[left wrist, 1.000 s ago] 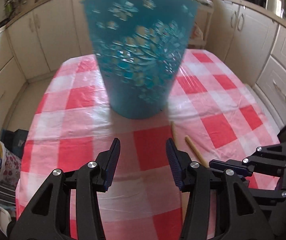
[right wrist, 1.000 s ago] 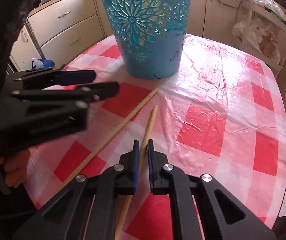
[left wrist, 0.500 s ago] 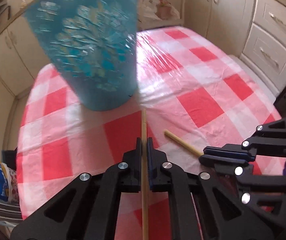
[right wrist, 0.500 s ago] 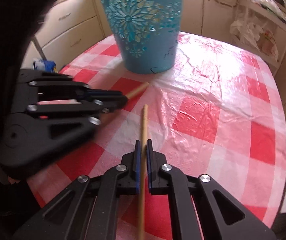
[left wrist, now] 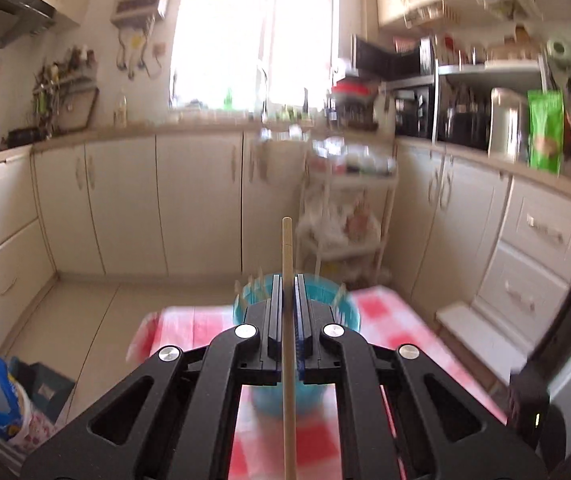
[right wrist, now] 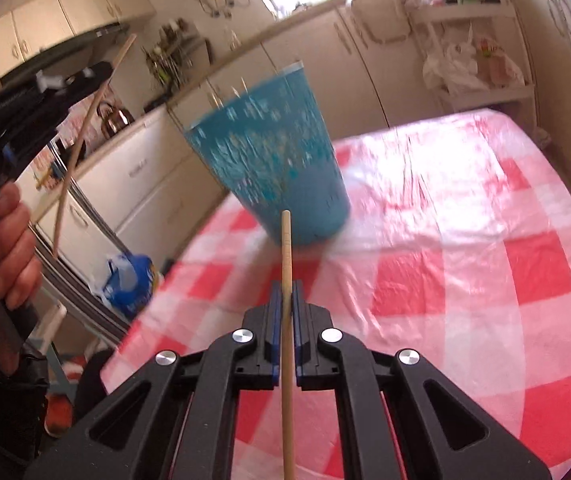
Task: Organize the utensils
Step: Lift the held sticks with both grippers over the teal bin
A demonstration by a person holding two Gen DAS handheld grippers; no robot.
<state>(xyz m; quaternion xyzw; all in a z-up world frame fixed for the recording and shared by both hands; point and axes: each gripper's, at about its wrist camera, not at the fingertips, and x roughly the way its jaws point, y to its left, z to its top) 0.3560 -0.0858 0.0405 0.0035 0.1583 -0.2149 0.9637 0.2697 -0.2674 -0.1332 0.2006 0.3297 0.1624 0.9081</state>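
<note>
Right wrist view: the right gripper is clamped on a wooden chopstick that runs forward between its pads, its far end seen against the lower wall of the blue perforated holder. The holder is stood on the red-and-white checked tablecloth, and thin sticks can be made out above its rim, though blur hides their number. To the left of the holder, and higher than it, the left gripper is seen in a hand, closed on a second chopstick held slantwise. In the left wrist view the left gripper is shown gripping that chopstick with the holder below and just beyond its pads. The step in hand is judged to be the carry, with both sticks lifted clear of the cloth. Next, each stick must be tipped towards upright above the holder's mouth, lowered inside, and only then released.
</note>
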